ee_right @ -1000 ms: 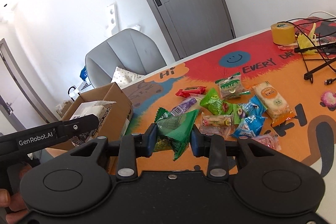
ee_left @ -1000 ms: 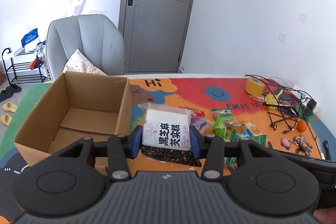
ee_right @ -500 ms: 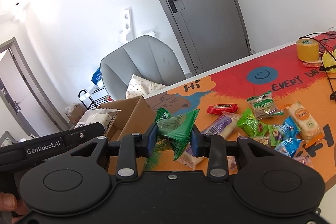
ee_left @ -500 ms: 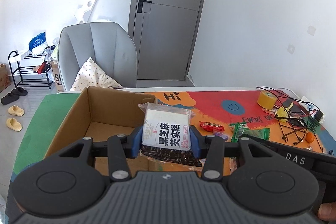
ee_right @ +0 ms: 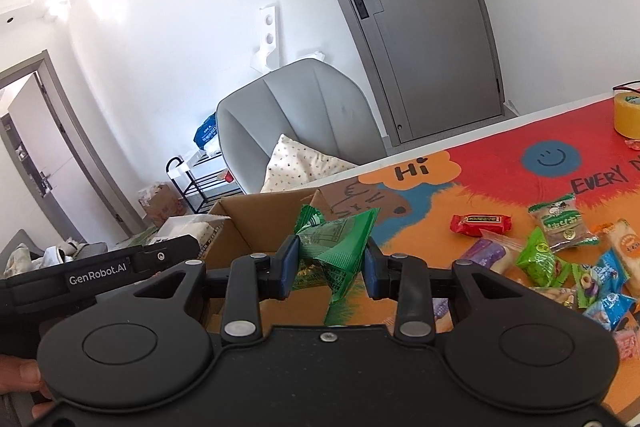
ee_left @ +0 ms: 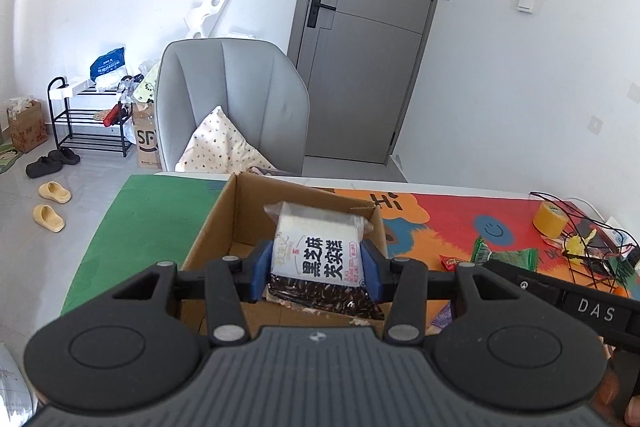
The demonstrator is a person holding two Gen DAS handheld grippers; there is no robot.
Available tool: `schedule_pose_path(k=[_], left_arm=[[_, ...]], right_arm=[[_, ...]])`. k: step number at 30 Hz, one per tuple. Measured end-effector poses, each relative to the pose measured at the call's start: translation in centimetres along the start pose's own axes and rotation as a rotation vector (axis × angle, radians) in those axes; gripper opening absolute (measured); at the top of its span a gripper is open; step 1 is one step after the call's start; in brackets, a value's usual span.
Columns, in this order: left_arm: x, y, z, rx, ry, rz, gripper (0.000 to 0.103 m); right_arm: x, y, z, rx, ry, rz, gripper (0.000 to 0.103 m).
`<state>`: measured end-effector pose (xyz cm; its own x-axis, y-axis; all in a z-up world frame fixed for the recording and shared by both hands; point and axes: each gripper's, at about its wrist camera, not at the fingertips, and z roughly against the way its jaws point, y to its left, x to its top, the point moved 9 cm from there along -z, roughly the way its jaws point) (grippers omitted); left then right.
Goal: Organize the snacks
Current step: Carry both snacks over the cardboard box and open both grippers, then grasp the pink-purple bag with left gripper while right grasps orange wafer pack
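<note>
The left hand-held gripper [ee_left: 316, 269] is clamped on a white and black sesame snack packet [ee_left: 320, 259], its blue pads pressing both sides of the packet, which hangs over the open cardboard box [ee_left: 208, 239]; the box's far wall shows at 12 o'clock from the packet. At 3 o'clock from it, the right hand-held gripper [ee_right: 330, 267] has its jaws nearly together, squeezing a crumpled green snack packet [ee_right: 338, 247] over the box's right edge and the bright worktop [ee_right: 500, 163]. At 3 o'clock from this packet lies the loose snack pile [ee_right: 560, 251], with a red bar [ee_right: 480, 225] on its near side. A second ago both packets were above the worktop beside the box; both hands have since carried them leftward, so the box now sits straight ahead of the left packet, while neither grip has changed.
</note>
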<state>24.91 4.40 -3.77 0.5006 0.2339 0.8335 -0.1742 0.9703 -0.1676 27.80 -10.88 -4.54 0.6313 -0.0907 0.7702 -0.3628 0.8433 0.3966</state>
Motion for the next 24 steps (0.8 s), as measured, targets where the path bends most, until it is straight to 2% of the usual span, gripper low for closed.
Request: schedule_pose_path(k=[3, 6, 11, 13, 15, 17, 18, 20, 24], left_arm=[[0.3, 1.0, 0.1, 0.053, -0.019, 0.006, 0.051], [0.4, 1.8, 0.3, 0.042, -0.008, 0.039, 0.057], [0.5, 2.9, 1.3, 0.075, -0.024, 0.043, 0.070], [0.6, 3.3, 1.8, 0.078, -0.030, 0.053, 0.072], [0.6, 3.7, 2.1, 0.086, -0.027, 0.056, 0.073], [0.4, 4.0, 2.3, 0.099, -0.021, 0.056, 0.073], [0.4, 4.1, 2.4, 0.104, -0.018, 0.057, 0.076], [0.2, 4.1, 2.8, 0.104, -0.021, 0.064, 0.084], [0.1, 3.2, 3.0, 0.068, -0.019, 0.058, 0.085]], right_arm=[[0.1, 1.2, -0.7, 0.020, 0.008, 0.020, 0.034], [0.1, 2.5, -1.2, 0.045, 0.020, 0.033, 0.034], [-0.2, 4.2, -2.2, 0.080, 0.040, 0.049, 0.034], [-0.3, 4.9, -2.3, 0.094, 0.044, 0.054, 0.035], [-0.3, 5.7, -2.3, 0.122, 0.049, 0.058, 0.042], [-0.2, 6.1, -2.0, 0.136, 0.040, 0.054, 0.055], [-0.2, 6.2, -1.7, 0.131, 0.032, 0.056, 0.059], [-0.2, 6.0, -1.4, 0.113, 0.030, 0.056, 0.060], [-0.4, 4.6, -0.7, 0.074, 0.028, 0.027, 0.064]])
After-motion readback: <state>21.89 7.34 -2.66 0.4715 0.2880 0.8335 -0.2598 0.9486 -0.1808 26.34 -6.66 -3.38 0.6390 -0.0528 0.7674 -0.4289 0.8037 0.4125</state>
